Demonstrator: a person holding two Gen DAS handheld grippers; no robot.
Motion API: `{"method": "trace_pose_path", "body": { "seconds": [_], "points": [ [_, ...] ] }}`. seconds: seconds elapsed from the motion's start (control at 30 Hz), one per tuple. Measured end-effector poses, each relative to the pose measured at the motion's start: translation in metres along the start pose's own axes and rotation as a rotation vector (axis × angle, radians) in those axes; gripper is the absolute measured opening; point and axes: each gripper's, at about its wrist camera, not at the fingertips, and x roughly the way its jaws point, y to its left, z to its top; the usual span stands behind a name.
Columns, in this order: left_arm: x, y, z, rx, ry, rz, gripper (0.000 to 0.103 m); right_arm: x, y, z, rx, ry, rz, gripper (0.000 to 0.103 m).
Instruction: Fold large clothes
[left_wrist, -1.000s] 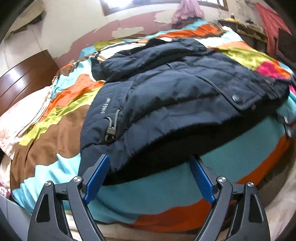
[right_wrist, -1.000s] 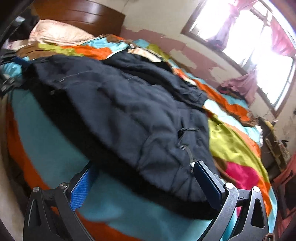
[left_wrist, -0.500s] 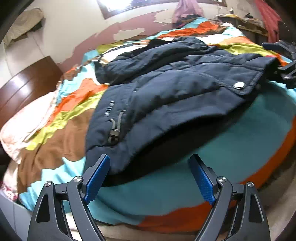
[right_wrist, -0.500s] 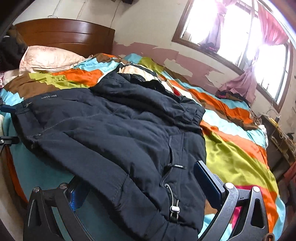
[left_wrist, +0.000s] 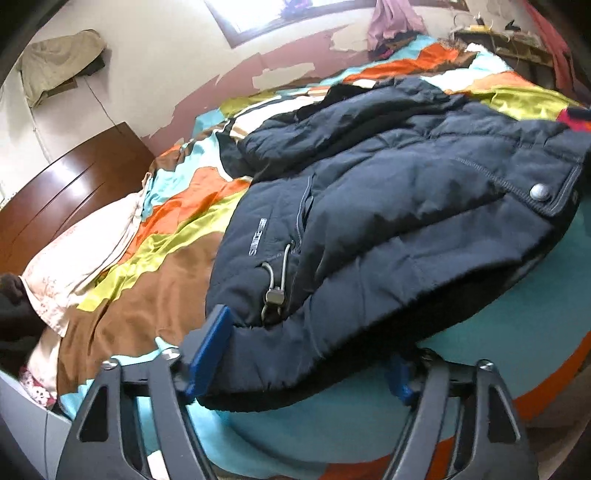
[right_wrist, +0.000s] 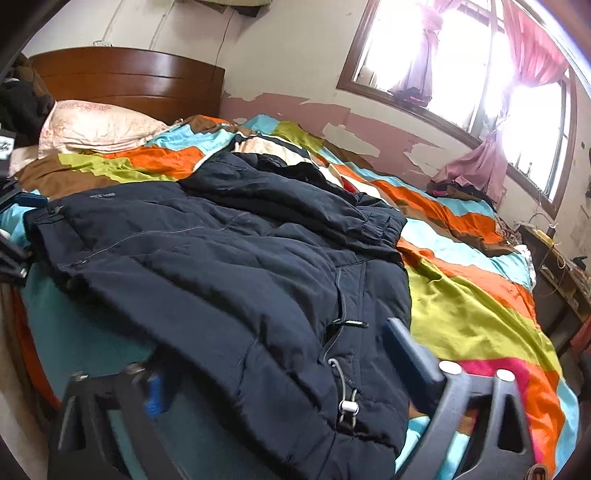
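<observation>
A dark navy padded jacket (left_wrist: 388, 221) lies spread across a bed whose striped quilt (left_wrist: 155, 302) runs in orange, turquoise, lime and brown, its hem toward the near edge, as a person brings a handheld gripper to each lower corner. The left gripper (left_wrist: 306, 354) has just been closing, and the corner by the drawcord toggle (left_wrist: 275, 295) sits between its blue pads (left_wrist: 208, 350); the near pad appears to touch the fabric, the other is half hidden under the hem, so a firm pinch cannot be confirmed. The right gripper (right_wrist: 280, 373) has likewise just been closing around the opposite corner, the cloth bunched between its jaws, though whether the pads press is not clear either. Taking both hem corners at once looks like the setup for lifting the bottom edge and folding it up toward the collar, judged from the task. The soft quilt may let the bulky coat slide or drag. Behind stand a curved wooden headboard (right_wrist: 125, 81), a pale floral pillow (right_wrist: 96, 129), a wall of peeling pink paint (right_wrist: 332, 114), and a bright window (right_wrist: 461, 62) hung with tied pink curtains (right_wrist: 476, 162).
</observation>
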Motion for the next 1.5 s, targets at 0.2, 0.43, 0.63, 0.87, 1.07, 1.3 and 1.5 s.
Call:
{"method": "trace_pose_path", "body": {
  "seconds": [0.2,0.43,0.63,0.87,1.07,1.3,1.5],
  "points": [
    [-0.008,-0.017,0.004,0.123,-0.071,0.019,0.030,-0.001,0.013,-0.006,-0.056,-0.006,0.024,0.039],
    [-0.008,-0.014,0.005,0.128,-0.103,-0.004,0.023,0.000,0.009,-0.007,-0.020,0.004,0.030,0.038],
    [-0.016,-0.006,0.011,0.056,-0.145,-0.040,0.013,0.001,0.008,-0.007,0.030,0.016,0.059,0.014],
    [-0.045,0.007,0.027,-0.070,-0.256,-0.066,0.006,-0.018,-0.004,0.001,0.141,-0.049,0.072,0.009],
    [-0.083,0.014,0.033,-0.100,-0.302,-0.106,0.005,-0.055,-0.007,0.008,0.172,-0.131,0.029,0.009],
    [-0.127,0.014,0.023,-0.089,-0.304,-0.139,0.005,-0.100,-0.003,0.001,0.153,-0.144,0.050,0.009],
    [-0.141,0.028,0.051,-0.130,-0.310,-0.186,0.005,-0.113,-0.016,0.022,0.181,-0.148,0.093,0.008]
  ]
}}
